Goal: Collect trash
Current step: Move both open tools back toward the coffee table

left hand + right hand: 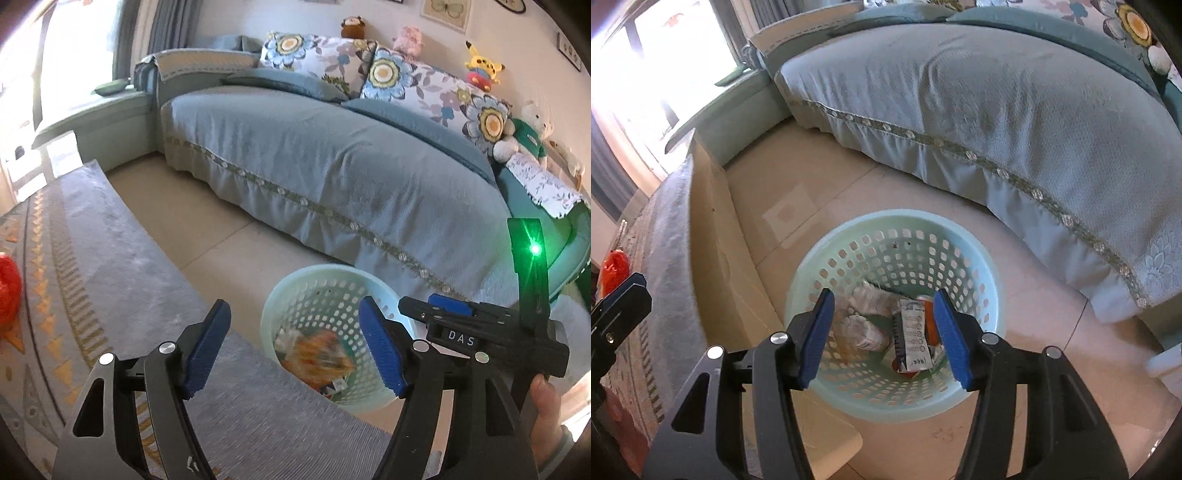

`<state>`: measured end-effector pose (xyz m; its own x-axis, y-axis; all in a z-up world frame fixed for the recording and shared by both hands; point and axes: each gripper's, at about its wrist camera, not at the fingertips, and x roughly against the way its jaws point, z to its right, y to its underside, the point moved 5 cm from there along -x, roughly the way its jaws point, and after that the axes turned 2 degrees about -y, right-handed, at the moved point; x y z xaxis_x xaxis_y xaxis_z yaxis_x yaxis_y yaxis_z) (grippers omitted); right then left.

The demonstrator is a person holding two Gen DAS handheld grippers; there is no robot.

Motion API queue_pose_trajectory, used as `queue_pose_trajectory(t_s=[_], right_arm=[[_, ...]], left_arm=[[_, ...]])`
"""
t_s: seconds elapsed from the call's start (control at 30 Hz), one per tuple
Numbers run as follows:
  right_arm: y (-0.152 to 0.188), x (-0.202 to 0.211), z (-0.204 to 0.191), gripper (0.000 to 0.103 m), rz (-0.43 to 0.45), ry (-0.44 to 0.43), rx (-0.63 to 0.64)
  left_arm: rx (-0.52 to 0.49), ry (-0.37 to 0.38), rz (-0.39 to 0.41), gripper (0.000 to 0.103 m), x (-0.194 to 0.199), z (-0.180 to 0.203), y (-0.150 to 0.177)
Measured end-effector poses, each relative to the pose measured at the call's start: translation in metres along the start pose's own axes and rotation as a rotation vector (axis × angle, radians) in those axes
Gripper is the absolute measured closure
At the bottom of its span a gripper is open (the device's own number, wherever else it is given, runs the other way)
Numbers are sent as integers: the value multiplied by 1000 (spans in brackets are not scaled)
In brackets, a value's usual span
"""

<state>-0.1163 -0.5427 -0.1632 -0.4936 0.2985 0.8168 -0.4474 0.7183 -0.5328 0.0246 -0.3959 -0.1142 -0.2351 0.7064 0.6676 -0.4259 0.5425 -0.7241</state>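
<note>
Right wrist view: right gripper (882, 338) gapes empty over the wrapper-filled basket (812, 266); left gripper (293, 349) likewise wide.

Sofa (314, 155): grey-blue quilted cover with a green embroidered trim band, filling the space ahead of the tool.
Floral cushions (417, 77): leaning along the sofa back, far ahead and up.
Plush toys: a brown monkey (352, 26), a pink one (408, 38) and a yellow one (482, 66) along the top of the sofa back; a white bear in green (526, 134) at the far right end.
Rug (92, 258): grey with orange triangle pattern, left of the tool and passing beneath it.
Floor (820, 192): beige tiles between rug and sofa.
Window (74, 48): bright, far upper left, grey curtain (173, 26) beside it.
</note>
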Motion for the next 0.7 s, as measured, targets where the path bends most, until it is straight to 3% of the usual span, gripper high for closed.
queue_pose_trajectory(t_s=[0.27,0.43,0.7], right_arm=[[-18,43,-60,51,103,-66,101],[-23,76,-127,51,177,-155,203],[-7,95,-245,51,204,-278,390]], left_arm=[[42,-49,110,33,64,-29,-16],[108,-120,192,33,122,-73,-18],[205,-327,254,22,197,-179,8]])
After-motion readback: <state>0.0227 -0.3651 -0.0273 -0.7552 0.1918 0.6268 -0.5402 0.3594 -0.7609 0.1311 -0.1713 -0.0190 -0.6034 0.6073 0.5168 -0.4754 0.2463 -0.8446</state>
